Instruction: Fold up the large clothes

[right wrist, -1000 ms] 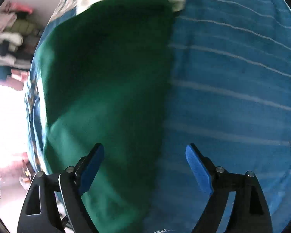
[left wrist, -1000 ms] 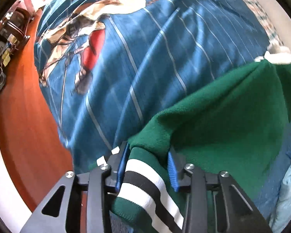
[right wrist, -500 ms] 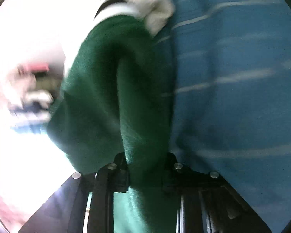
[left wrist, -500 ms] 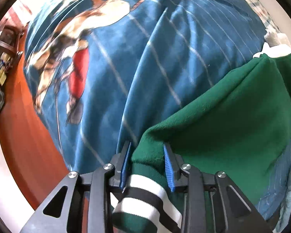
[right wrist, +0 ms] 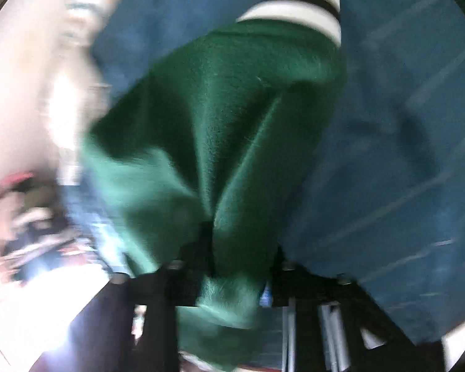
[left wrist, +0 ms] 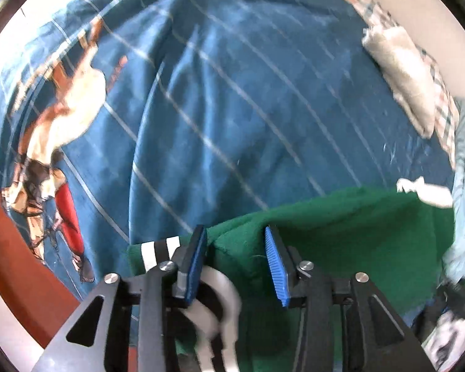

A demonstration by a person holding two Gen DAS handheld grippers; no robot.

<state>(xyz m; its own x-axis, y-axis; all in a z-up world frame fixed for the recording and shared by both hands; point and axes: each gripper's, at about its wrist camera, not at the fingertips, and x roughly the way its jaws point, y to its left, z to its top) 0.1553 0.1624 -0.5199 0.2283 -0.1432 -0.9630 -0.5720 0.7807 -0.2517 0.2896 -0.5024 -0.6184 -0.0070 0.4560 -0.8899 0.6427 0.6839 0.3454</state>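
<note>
Writing: none I can read.
My left tongs [left wrist: 235,260]: opening, green sweater [left wrist: 341,229] fold loose between them.
My right tongs [right wrist: 237,266]: opening, sweater bunched between, grip unclear.
Bed: blue blanket [left wrist: 238,99].

Setting reads to me as a home bedroom. Work surface is a bed covered by a blue bedspread with thin pale stripes and a printed figure in red and tan [left wrist: 232,108]. A reddish-brown wooden floor [left wrist: 21,266] runs beside it. At the far edge I see a white folded cloth [left wrist: 403,77] lying on a plaid-patterned sheet [left wrist: 443,99].
</note>
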